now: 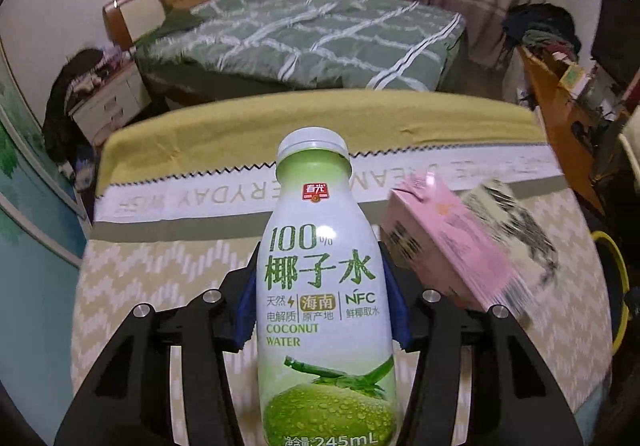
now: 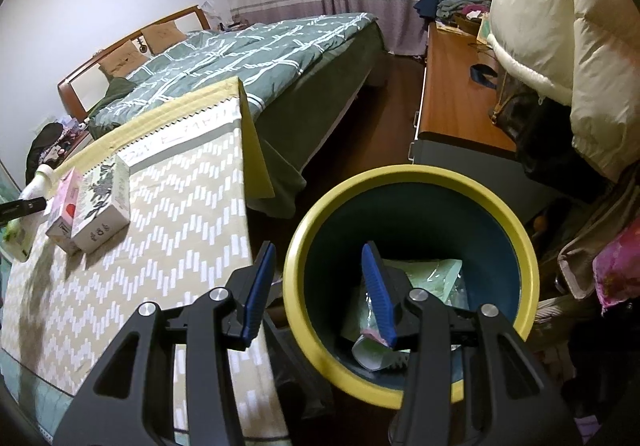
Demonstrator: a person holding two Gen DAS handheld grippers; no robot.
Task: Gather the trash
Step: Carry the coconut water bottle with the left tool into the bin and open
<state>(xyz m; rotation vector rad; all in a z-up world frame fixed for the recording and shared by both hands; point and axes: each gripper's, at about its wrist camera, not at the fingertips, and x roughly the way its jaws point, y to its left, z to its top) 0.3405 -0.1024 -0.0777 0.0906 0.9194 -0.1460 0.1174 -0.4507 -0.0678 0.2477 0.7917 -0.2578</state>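
Note:
My left gripper (image 1: 324, 266) is shut on a green-and-white coconut water bottle (image 1: 324, 286), upright above the patterned table cloth (image 1: 160, 286). A pink carton (image 1: 452, 246) and a white box with black print (image 1: 516, 222) lie together to its right; both also show in the right wrist view, the carton (image 2: 66, 206) and the box (image 2: 102, 202). The bottle shows at the left edge of the right wrist view (image 2: 38, 182). My right gripper (image 2: 320, 286) is open and empty above the near left rim of a yellow-rimmed bin (image 2: 400, 174). Crumpled papers (image 2: 420, 286) lie in the bin.
The bin stands on the floor right of the table's edge (image 2: 248, 246). A bed with a green quilt (image 2: 248, 58) is behind the table. A wooden dresser (image 2: 452, 86) and a white puffy jacket (image 2: 560, 26) are on the right.

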